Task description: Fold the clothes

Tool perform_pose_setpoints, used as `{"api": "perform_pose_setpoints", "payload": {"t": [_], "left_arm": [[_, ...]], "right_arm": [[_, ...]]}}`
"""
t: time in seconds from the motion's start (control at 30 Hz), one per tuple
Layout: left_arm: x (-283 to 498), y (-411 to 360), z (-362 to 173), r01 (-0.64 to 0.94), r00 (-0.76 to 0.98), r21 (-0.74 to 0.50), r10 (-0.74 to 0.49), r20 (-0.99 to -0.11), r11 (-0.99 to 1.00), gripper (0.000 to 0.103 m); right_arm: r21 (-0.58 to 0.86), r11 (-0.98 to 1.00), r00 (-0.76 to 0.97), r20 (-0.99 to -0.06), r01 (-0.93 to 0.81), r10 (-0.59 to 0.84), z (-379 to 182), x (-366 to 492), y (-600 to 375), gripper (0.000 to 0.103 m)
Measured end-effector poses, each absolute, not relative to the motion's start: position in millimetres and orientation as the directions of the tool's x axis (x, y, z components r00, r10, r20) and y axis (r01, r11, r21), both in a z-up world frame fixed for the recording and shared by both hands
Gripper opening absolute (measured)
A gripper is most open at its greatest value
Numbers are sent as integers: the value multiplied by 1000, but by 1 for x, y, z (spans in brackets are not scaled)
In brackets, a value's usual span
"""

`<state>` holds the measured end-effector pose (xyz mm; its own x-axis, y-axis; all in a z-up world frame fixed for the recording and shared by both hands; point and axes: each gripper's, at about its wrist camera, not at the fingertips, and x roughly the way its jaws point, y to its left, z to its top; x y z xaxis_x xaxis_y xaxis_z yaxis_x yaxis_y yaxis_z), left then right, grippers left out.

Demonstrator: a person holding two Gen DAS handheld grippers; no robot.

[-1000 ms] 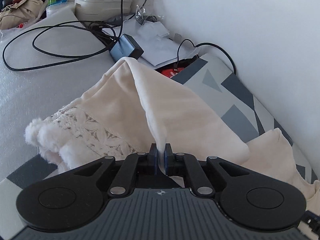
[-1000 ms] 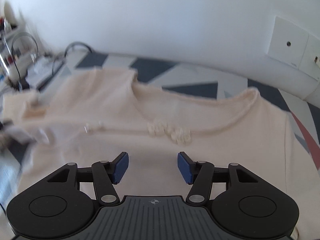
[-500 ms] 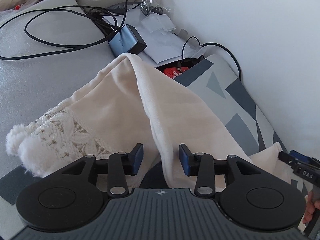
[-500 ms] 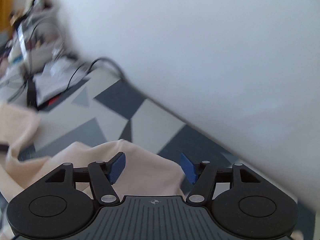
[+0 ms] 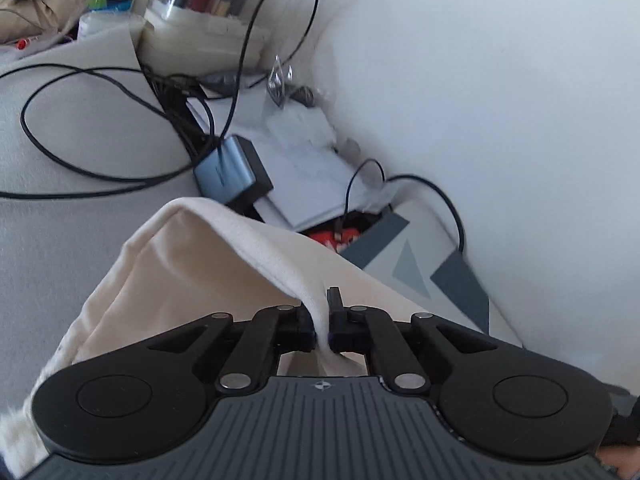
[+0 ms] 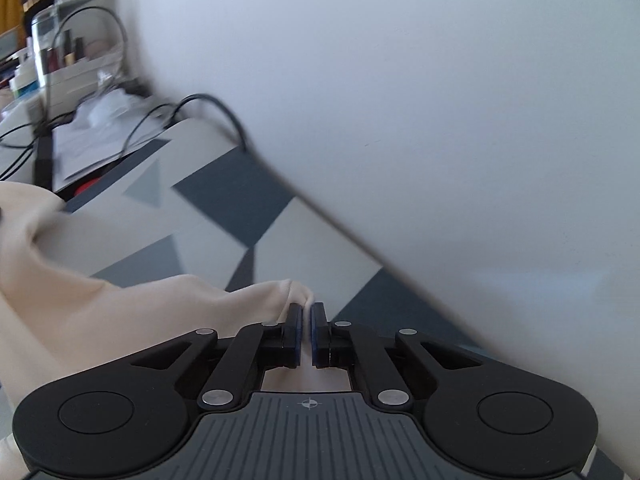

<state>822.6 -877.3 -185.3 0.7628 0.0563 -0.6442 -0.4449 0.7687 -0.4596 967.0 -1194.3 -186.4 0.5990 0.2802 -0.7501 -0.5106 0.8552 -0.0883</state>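
Observation:
A cream garment (image 5: 192, 264) lies bunched on a mat with grey and dark geometric shapes (image 5: 420, 268). My left gripper (image 5: 322, 320) is shut on a raised fold of the cloth, which drapes away to the left. In the right wrist view the same cream garment (image 6: 80, 320) spreads to the left, and my right gripper (image 6: 306, 320) is shut on a corner of it just above the patterned mat (image 6: 224, 208). The fluffy lace trim shows only at the lower left edge of the left wrist view.
A white wall (image 6: 440, 100) runs close along the mat's far side. Black cables (image 5: 100, 120), a blue-grey adapter (image 5: 230, 172), white papers (image 5: 304, 184) and a red item lie beyond the garment. Storage boxes and bottles (image 5: 192, 12) stand at the back left.
Half a second ago both grippers were open. Each has now shut on the cream garment: the left on the raised fold, the right on a corner near the wall.

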Motion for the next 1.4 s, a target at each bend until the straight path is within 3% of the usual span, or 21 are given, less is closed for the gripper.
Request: {"api": "perform_pose_setpoints", "payload": {"t": [0.1, 0.17, 0.2, 0.23, 0.33, 0.37, 0.43, 0.47, 0.53, 0.67, 0.8, 0.93, 1.03, 1.33, 1.4], "left_arm": [[835, -880, -184, -450, 754, -401, 100, -649, 798, 6], [841, -882, -186, -458, 739, -366, 118, -663, 810, 6], [843, -881, -186, -463, 729, -361, 116, -675, 809, 7], [843, -879, -187, -473, 717, -361, 113, -688, 803, 10], [839, -876, -187, -500, 670, -354, 94, -736, 790, 21], [836, -876, -186, -502, 653, -346, 85, -753, 793, 30], [826, -881, -179, -471, 655, -331, 74, -752, 818, 36], [822, -886, -175, -441, 661, -315, 67, -747, 841, 38], [815, -901, -165, -359, 667, -269, 44, -744, 894, 40], [810, -940, -154, -174, 660, -258, -83, -747, 950, 57], [816, -999, -155, 20, 614, -251, -210, -761, 968, 59], [821, -1044, -153, 105, 517, -291, -302, -801, 951, 59], [817, -1060, -144, 118, 459, -357, -370, -808, 927, 61], [795, -1056, -112, -35, 351, -475, -434, -829, 879, 62], [795, -1049, -106, -73, 369, -514, -456, -810, 854, 68]], "right_arm": [[-123, 872, 638, -730, -473, 243, -195, 971, -1191, 4], [-107, 897, 657, -718, -429, 229, -196, 972, -1194, 11], [-99, 908, 667, -712, -406, 221, -196, 973, -1195, 26], [-81, 922, 683, -697, -379, 219, -192, 971, -1201, 33], [-33, 954, 748, -629, -298, 212, -171, 946, -1234, 38], [-27, 962, 761, -618, -271, 197, -165, 936, -1247, 41], [-32, 977, 778, -611, -209, 146, -158, 909, -1273, 66], [-38, 983, 782, -612, -179, 119, -156, 896, -1286, 69], [-44, 991, 762, -644, -129, 70, -158, 866, -1310, 72], [-13, 1000, 718, -696, -28, 11, -161, 817, -1348, 73], [26, 999, 705, -709, 40, -9, -154, 786, -1367, 75], [64, 992, 691, -723, 108, -28, -147, 754, -1387, 77], [104, 982, 690, -723, 155, -32, -138, 734, -1401, 83], [184, 950, 742, -667, 253, -68, -104, 692, -1429, 83], [206, 940, 760, -645, 272, -78, -91, 681, -1440, 84]]}}
